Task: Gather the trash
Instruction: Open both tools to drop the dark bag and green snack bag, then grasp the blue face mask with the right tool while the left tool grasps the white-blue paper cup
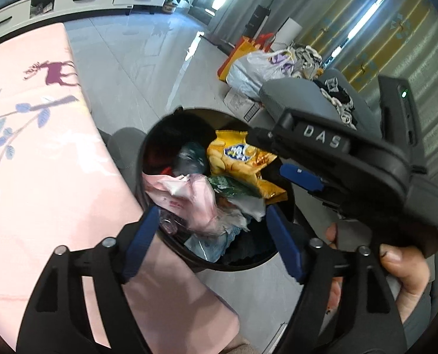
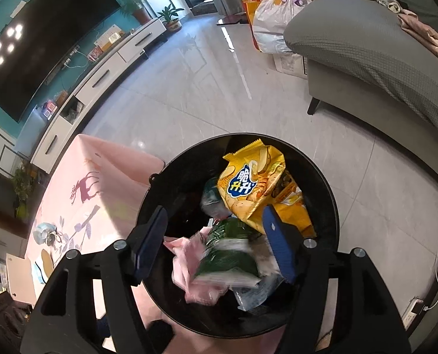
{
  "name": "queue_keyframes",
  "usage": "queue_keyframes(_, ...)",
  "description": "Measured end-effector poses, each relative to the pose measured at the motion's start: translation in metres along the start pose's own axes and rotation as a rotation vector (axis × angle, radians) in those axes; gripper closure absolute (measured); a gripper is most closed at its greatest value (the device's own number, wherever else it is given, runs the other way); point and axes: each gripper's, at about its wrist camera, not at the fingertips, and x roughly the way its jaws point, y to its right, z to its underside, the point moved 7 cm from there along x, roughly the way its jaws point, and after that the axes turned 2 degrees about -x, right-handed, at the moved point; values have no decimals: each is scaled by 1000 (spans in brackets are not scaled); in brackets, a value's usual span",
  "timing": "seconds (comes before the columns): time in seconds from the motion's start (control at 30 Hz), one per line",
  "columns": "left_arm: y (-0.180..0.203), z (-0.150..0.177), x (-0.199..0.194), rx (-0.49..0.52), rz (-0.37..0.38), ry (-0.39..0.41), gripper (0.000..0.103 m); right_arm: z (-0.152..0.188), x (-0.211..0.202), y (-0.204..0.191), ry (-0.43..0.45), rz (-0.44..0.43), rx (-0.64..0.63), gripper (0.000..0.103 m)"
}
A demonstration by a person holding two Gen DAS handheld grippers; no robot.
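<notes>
Both grippers (image 1: 210, 236) (image 2: 216, 239) spread wide, empty — bin (image 2: 331, 206) of wrappers (image 2: 254, 185) directly below.

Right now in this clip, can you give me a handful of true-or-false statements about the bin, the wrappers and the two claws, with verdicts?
1. The round black trash bin holds a yellow chip bag. True.
2. The right claw is shut on the yellow chip bag. False: it is open and grips nothing.
3. A dark green wrapper, blurred in the right wrist view, lies in the bin near crumpled pink plastic. True.
4. The bin stands on the pink printed tablecloth. False: it stands on the grey tiled floor beside the cloth.
5. The left claw is open over the bin. True.
</notes>
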Motion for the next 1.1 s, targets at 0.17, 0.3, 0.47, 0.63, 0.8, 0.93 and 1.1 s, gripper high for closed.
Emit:
queue_keyframes(0.17, -14, -10, -28, 9, -36, 63, 8, -1, -9, -7, 25, 2, -16, 31)
queue_keyframes(0.3, -40, -18, -57, -16, -87, 122, 3, -2, -16, -15, 48, 3, -33, 27)
queue_keyframes(0.47, -94, -31, -91, -51, -220, 192, 3, -4, -23, -27, 74, -4, -44, 19)
queue_keyframes(0.63, -186, -43, -135, -144, -394, 244, 3, -2, -24, -43, 81, -5, -67, 17)
queue_keyframes(0.8, -284, -43, -181, -290, -534, 283, 3, 3, -22, -64, 75, 10, -136, 17)
queue_keyframes(0.93, -338, -43, -202, -359, -589, 299, 3, 9, -18, -87, 71, 22, -202, 17)
queue_keyframes(1.1, -363, -52, -198, -341, -572, 288, 3, 20, -14, -117, 66, 19, -287, 17)
